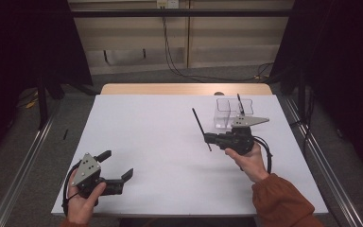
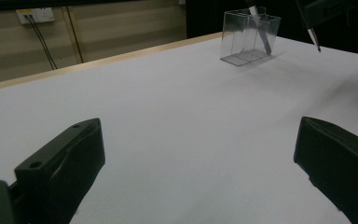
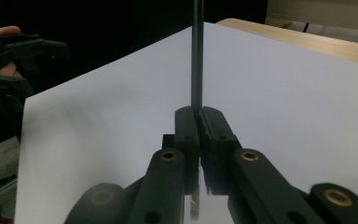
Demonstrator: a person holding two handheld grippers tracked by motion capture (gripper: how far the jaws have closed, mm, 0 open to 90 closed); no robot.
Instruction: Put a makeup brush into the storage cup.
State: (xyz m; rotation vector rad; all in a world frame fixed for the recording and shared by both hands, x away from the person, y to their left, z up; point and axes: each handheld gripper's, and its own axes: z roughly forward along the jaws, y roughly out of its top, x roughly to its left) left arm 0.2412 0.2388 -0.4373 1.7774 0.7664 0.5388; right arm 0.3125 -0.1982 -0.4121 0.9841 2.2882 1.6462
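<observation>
Item: slim dark pen-like stick (image 1: 201, 128), right of centre in the high view, clamped between the closed jaws of the right gripper (image 1: 210, 138); probably bound for the clear divided container (image 1: 232, 115) just behind, which already holds a similar stick. Handling advice: tip it upright and centre it over an open compartment before releasing. Left gripper (image 1: 119, 165), lower left, jaws apart, empty.

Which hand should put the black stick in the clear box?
The right. The right gripper already pinches the black stick and sits beside the clear box. The left gripper is open, empty and far across the table.
</observation>
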